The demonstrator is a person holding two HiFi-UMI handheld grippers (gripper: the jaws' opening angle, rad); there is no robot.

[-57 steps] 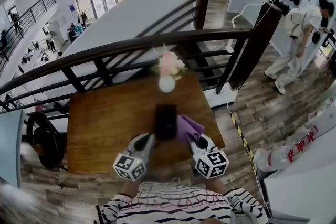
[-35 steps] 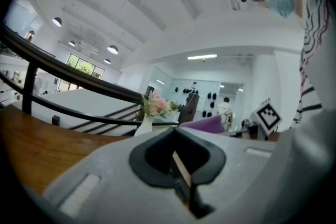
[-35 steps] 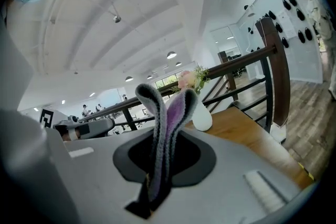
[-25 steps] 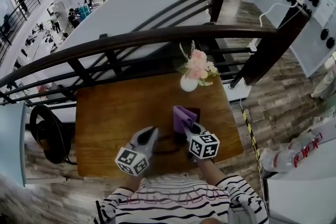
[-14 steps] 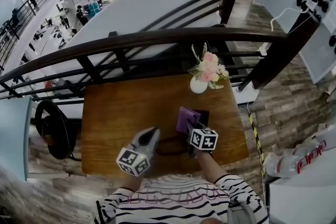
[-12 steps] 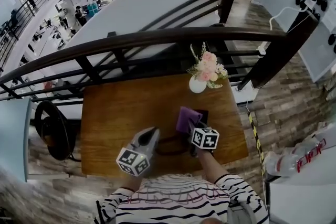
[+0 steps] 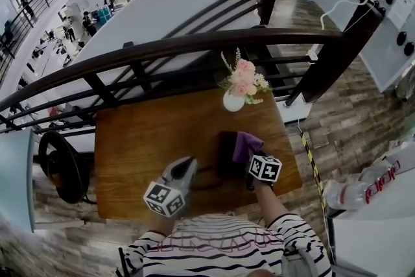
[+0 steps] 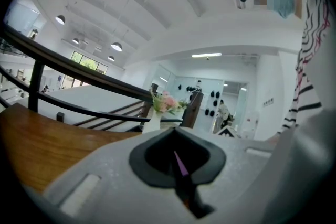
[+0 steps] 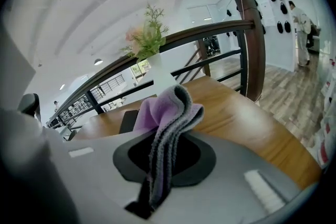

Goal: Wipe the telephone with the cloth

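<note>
Vase (image 7: 233,101) at the far edge of the wooden table (image 7: 142,139), white and round-bellied, and it's carrying pink flowers (image 7: 242,76) with green sprigs. That's the one container in play. Off to the right, beyond the table, lies a clear bottle (image 7: 348,194) with a red label, the print too small to read. The cubes on both grippers show black-and-white square patterns.

Now the action. The telephone (image 7: 227,154) lies flat and dark on the table, near side, right of centre. The right gripper (image 7: 250,156) sits just beside its right edge, jaws clamped tight on the cloth (image 7: 247,142), which stands up out of them. From the head view the cloth overlaps the telephone's right edge. Whether it actually presses on the telephone, that can't be told.

Over to the right gripper view, and here's what the head view can't give: the cloth (image 9: 167,112) is folded, purple on one face and grey on the other, pinched deep between the jaws of the right gripper (image 9: 159,159). The telephone (image 9: 128,120) peeks out dark just left of it, and the vase (image 9: 160,79) rises behind.

The left gripper (image 7: 189,165) hovers left of the telephone, apart from it. Its own view shows the left gripper (image 8: 176,158) with jaws drawn together to a thin slit, gripping nothing. A purple sliver shows through the slit. The flowers (image 8: 167,103) and the dark railing (image 8: 79,75) stand beyond.
</note>
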